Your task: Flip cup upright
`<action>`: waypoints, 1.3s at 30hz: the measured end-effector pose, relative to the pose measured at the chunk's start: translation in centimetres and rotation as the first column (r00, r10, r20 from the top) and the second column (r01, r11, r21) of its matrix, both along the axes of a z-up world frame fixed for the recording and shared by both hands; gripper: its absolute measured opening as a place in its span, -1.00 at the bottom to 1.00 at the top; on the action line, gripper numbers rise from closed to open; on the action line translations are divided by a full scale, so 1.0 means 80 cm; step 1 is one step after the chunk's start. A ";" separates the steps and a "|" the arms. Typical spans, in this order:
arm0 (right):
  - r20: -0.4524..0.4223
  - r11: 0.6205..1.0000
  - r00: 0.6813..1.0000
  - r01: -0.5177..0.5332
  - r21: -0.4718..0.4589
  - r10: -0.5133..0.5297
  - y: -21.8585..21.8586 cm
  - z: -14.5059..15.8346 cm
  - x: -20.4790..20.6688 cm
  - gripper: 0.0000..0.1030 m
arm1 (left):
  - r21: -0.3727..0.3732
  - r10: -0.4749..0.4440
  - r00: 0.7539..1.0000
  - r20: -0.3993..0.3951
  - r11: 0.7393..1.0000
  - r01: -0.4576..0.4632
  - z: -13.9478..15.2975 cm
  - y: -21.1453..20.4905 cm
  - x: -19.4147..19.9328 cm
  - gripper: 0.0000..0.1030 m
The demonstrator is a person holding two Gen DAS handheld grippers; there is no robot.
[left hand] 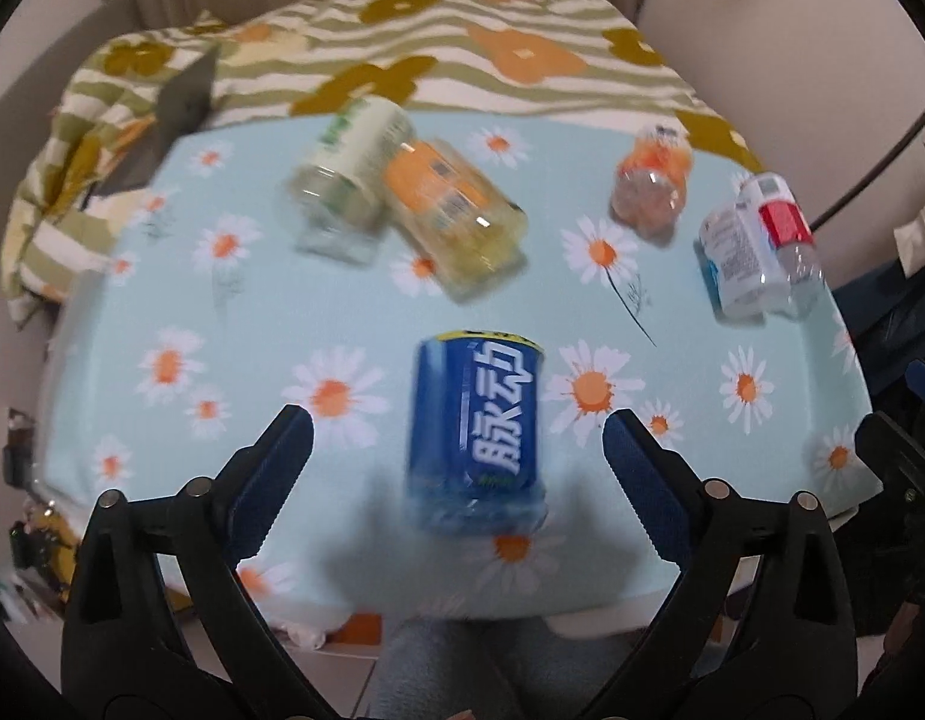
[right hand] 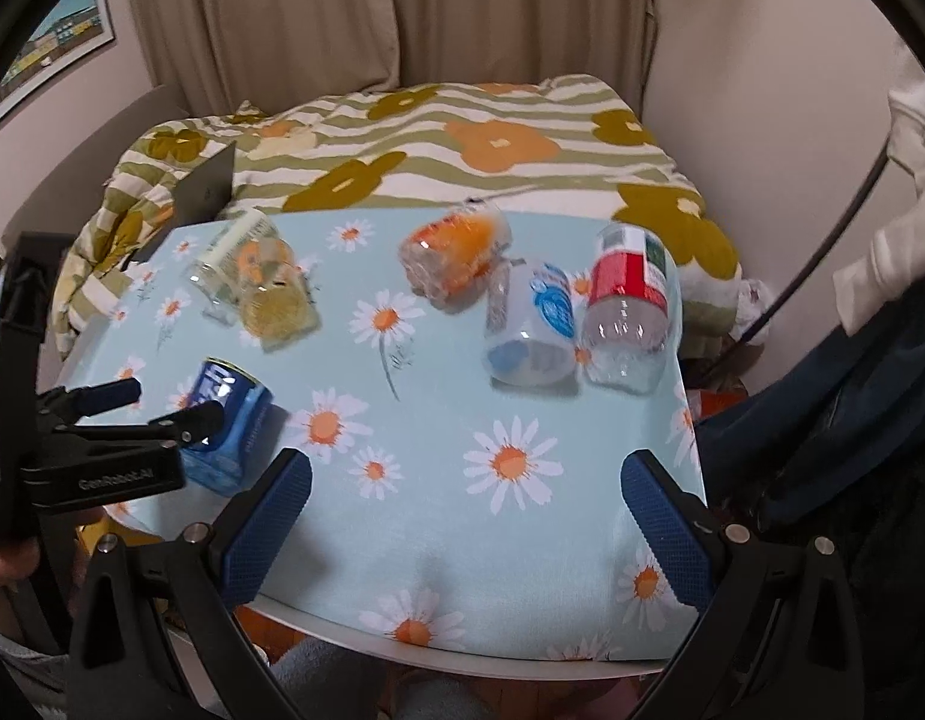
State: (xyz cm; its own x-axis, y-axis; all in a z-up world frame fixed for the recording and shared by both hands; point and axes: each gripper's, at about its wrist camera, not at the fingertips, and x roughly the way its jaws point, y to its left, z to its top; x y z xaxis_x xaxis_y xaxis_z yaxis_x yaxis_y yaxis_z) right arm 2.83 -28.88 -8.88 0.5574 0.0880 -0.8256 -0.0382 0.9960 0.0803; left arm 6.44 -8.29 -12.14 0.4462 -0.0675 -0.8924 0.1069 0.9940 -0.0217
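A blue cup [left hand: 477,429] with white characters lies on its side on the daisy tablecloth [left hand: 342,312], straight ahead of my left gripper [left hand: 456,438]. The left gripper is open, its fingers either side of the cup and apart from it. In the right wrist view the blue cup [right hand: 225,438] lies at the table's left, with the left gripper [right hand: 162,408] around it. My right gripper [right hand: 465,492] is open and empty above the table's near edge.
Several other cups lie on their sides: a green one [left hand: 342,180], a yellow-orange one [left hand: 456,216], an orange one [left hand: 651,180], a blue-white one [right hand: 531,324] and a red one [right hand: 627,312]. A striped flowered blanket [right hand: 462,144] lies behind the table.
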 end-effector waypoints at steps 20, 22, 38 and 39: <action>-0.376 0.962 0.909 -0.086 0.258 0.182 0.134 -0.042 0.115 1.00 | 0.024 0.033 0.999 0.005 0.999 -0.034 0.044 0.154 -0.014 1.00; -0.423 0.956 0.888 -0.060 0.286 0.182 0.142 -0.055 0.125 0.99 | 0.012 0.032 0.999 -0.008 0.999 -0.032 0.037 0.166 -0.011 1.00; -0.591 0.943 0.792 0.059 0.328 0.156 0.162 -0.115 0.174 0.48 | -0.036 0.063 0.996 -0.063 0.997 -0.065 0.008 0.210 0.016 1.00; -0.597 0.941 0.787 0.067 0.331 0.154 0.163 -0.118 0.176 0.47 | -0.038 0.065 0.996 -0.063 0.997 -0.068 0.007 0.211 0.016 1.00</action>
State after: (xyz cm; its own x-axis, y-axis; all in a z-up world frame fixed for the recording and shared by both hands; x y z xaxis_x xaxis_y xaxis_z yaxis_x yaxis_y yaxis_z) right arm 16.89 -15.88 -18.35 -0.0618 0.4172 -0.9067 0.0860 0.9073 0.4116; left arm 7.71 8.63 -11.55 0.3948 -0.0758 -0.9156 0.0380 0.9971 -0.0662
